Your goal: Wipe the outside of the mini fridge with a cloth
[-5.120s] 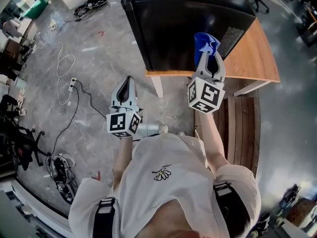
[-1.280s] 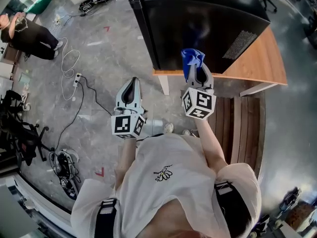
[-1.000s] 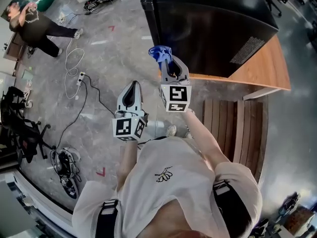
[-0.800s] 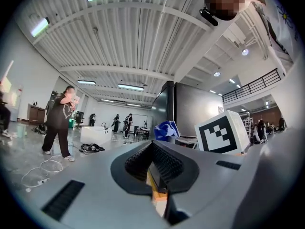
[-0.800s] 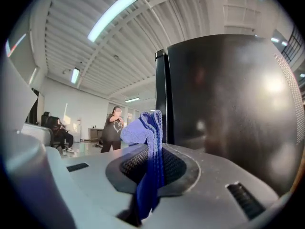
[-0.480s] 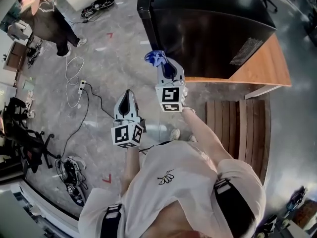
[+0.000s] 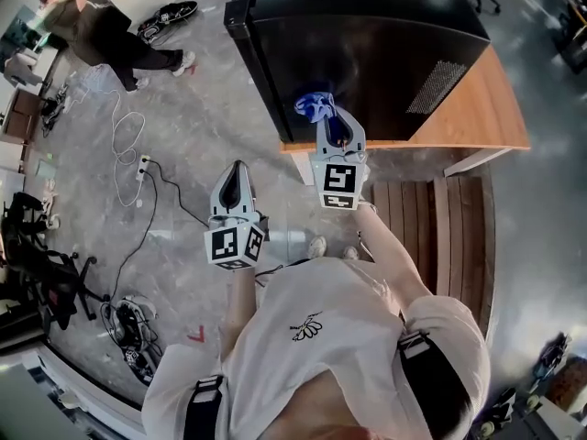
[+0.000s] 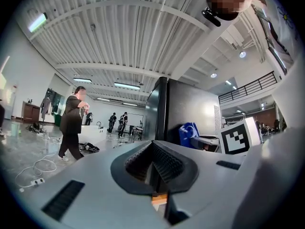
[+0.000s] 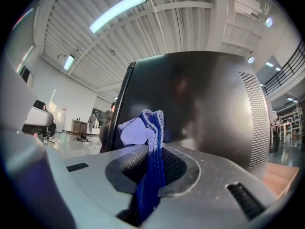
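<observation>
The black mini fridge (image 7: 367, 44) stands on a low wooden table (image 7: 477, 108). Its glossy side wall with a vent grille (image 9: 257, 118) fills the right gripper view. A blue cloth (image 7: 315, 106) sticks out of my right gripper (image 7: 337, 128), which is shut on it and held up at the fridge's near side wall, close to the front corner (image 9: 121, 104). The cloth (image 9: 147, 142) hangs folded between the jaws. My left gripper (image 7: 233, 183) is shut and empty, lower left of the fridge, over the floor. In the left gripper view the fridge (image 8: 186, 118) and the cloth (image 8: 189, 133) lie ahead.
A person (image 7: 101, 30) stands on the grey floor at the upper left. White cable (image 7: 119, 126) and a power strip (image 7: 142, 163) lie on the floor, and office chairs (image 7: 37, 255) stand at the left. Wooden slats (image 7: 440, 236) lie below the table.
My right gripper carried the cloth from the fridge's front corner back right along the side wall. The left gripper stayed low. The person at the upper left walked.
</observation>
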